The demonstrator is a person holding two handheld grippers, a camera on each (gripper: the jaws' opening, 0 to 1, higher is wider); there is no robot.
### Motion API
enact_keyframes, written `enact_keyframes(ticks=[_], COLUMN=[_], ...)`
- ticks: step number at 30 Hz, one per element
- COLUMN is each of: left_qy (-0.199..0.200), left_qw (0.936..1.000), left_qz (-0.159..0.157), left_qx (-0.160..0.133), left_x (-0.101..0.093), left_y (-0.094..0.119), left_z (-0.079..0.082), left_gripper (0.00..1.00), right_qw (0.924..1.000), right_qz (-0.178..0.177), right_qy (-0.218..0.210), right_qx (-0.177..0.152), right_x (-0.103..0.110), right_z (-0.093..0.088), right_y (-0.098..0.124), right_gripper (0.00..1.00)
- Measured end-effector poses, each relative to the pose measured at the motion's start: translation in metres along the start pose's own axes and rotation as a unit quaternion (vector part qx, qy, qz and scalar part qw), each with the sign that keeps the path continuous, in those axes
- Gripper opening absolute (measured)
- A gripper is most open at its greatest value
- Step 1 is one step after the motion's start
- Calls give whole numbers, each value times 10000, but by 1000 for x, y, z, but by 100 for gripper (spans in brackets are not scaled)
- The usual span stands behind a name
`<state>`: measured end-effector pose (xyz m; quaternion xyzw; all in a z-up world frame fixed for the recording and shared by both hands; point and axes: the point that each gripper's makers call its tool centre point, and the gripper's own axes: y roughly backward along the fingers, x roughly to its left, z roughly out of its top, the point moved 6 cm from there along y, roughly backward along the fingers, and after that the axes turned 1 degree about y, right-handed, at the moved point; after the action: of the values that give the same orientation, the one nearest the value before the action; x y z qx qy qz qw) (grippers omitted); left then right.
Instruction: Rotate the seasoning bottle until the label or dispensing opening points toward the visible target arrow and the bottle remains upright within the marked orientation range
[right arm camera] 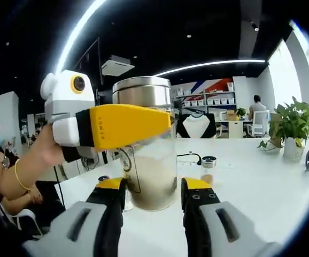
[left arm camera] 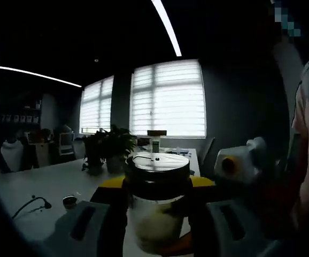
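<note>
Left gripper (left arm camera: pixel 157 206) clamped on the bottle (left arm camera: pixel 157 201) near its lid (left arm camera: pixel 157 163), yellow jaw tips either side; bottle upright over the white tabletop (left arm camera: pixel 47 184). Plant (left arm camera: pixel 114 147) behind. Right gripper view — left gripper (right arm camera: pixel 117 126) crosses the bottle (right arm camera: pixel 152 160) high up; right gripper (right arm camera: pixel 152 195) narrow, jaws hugging the lower body — contact unclear. Small jar (right arm camera: pixel 208 168) just right, on the tabletop (right arm camera: pixel 261 176).

Seasoning bottle (right arm camera: pixel 150 160): clear glass body, brushed-metal lid (glossy black rim in left gripper view). Left hand-held gripper (right arm camera: pixel 123 126): matt yellow plastic. Counter (right arm camera: pixel 261 182): smooth white.
</note>
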<state>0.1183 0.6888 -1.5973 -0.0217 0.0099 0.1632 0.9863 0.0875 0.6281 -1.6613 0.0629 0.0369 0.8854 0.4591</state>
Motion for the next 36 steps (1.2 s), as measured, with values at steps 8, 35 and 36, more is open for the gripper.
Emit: enact_keyframes(ticks=[8,35,36], left_qy=[159,169,230], left_qw=[9989,9921,9917], left_qz=[442,1240,1263], left_qx=[-37,1,8], left_x=[7,22,23], left_y=[9,45,46], left_z=[-20,-100,-105], left_gripper=[45,45,45], right_qw=[9996,9981,9979], right_qz=[152,-159,-177], right_qy=[83,58,71], right_qx=[208,589,615], right_x=[5,0,-1], right_z=[-11,-39,-40], right_y=[6,31,31], right_gripper=[53,53,53])
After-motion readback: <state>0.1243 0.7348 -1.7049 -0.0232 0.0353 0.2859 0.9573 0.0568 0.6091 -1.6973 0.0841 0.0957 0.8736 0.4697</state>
